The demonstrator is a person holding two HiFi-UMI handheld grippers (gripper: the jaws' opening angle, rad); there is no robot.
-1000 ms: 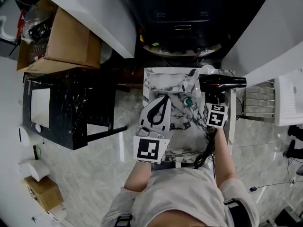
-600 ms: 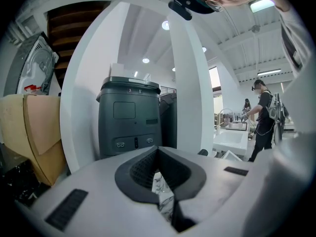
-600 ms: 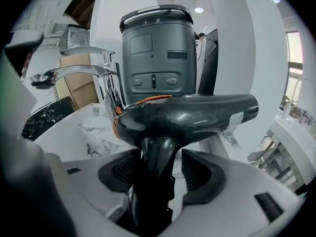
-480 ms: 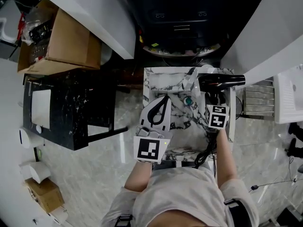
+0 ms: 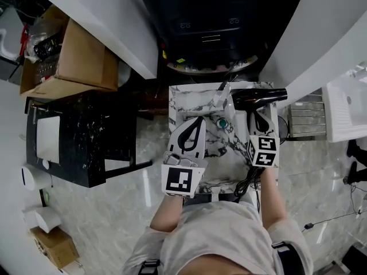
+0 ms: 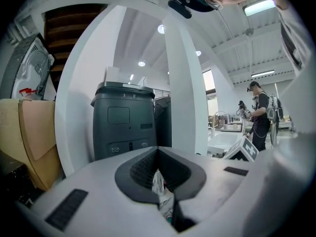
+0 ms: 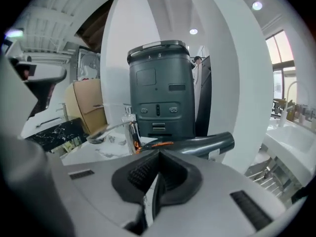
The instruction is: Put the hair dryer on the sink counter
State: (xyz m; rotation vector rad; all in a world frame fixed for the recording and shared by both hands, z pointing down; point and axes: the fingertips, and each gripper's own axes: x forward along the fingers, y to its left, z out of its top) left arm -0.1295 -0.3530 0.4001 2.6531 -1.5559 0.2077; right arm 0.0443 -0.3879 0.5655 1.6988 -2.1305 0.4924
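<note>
**Both grippers closed; hair dryer lying on the counter**

*Head view.* The sink counter (image 5: 184, 96), white marble with dark veining, lies directly below the person. The black hair dryer (image 5: 261, 97) rests on the counter's far right part. Its barrel lies crosswise, just ahead of the tips of the right gripper (image 5: 258, 119). The dryer's cord (image 5: 248, 187) shows behind that gripper, at the counter's near edge. The left gripper (image 5: 196, 122) is held over the basin with its jaws together. The faucet (image 5: 221, 96) stands ahead of its tips and a little to their right. A small green drain (image 5: 222, 122) lies just right of those tips. Well to the left of both pairs of jaws are a black marbled table (image 5: 86, 130) and a cardboard box (image 5: 80, 53).

*Left gripper view.* The jaws of the left gripper (image 6: 159, 169) meet, leaving only a thin slit between the pads, and they clamp nothing. Ahead of the tips stands a dark grey cabinet (image 6: 123, 122). A white pillar (image 6: 182, 83) rises just to the right of it. The cardboard box (image 6: 29, 132) sits far to the left of the jaws. A person (image 6: 259, 115) stands far off to their right.

*Right gripper view.* The jaws of the right gripper (image 7: 157, 174) have just been closing and now meet, with nothing between them. The hair dryer (image 7: 202, 144) lies crosswise just beyond the tips, its barrel reaching out to their right. The faucet (image 7: 126, 127) stands ahead and to the left of the tips. The dark grey cabinet (image 7: 160, 93) rises behind both. The cardboard box (image 7: 89, 102) is farther left.
</note>
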